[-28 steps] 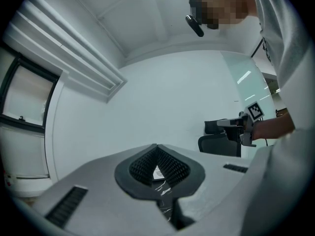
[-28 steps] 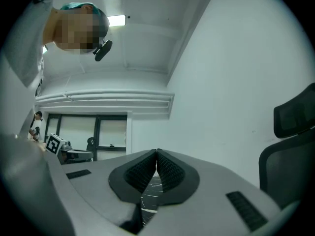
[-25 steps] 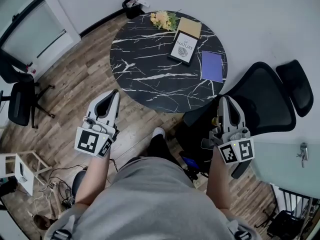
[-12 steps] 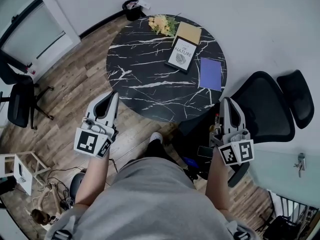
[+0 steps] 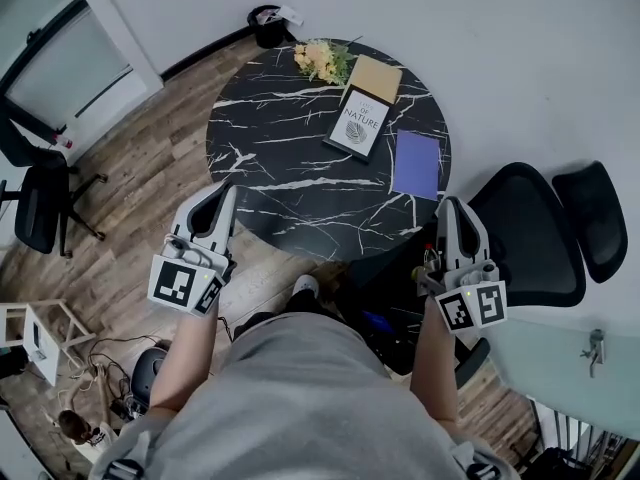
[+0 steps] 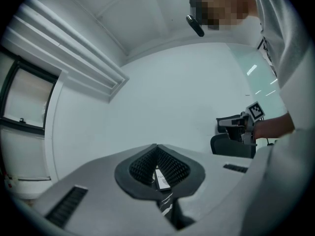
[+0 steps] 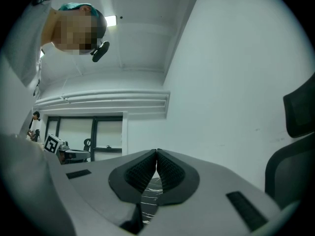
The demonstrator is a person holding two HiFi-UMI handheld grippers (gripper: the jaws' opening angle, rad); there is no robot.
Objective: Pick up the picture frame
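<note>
The frame (image 5: 357, 122) is lying flat and face up on the round black marble table (image 5: 270, 178), in the far right part of the top. It is showing a thin black border around a white sheet with dark print and a grey round drawing. It is sitting askew, just beside a tan pad (image 5: 374, 77) and near a purple book (image 5: 419, 165).

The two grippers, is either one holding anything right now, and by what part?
Nothing is held. The left gripper and right gripper both have their jaws shut on nothing, and the picture frame lies untouched on the round table.
</note>
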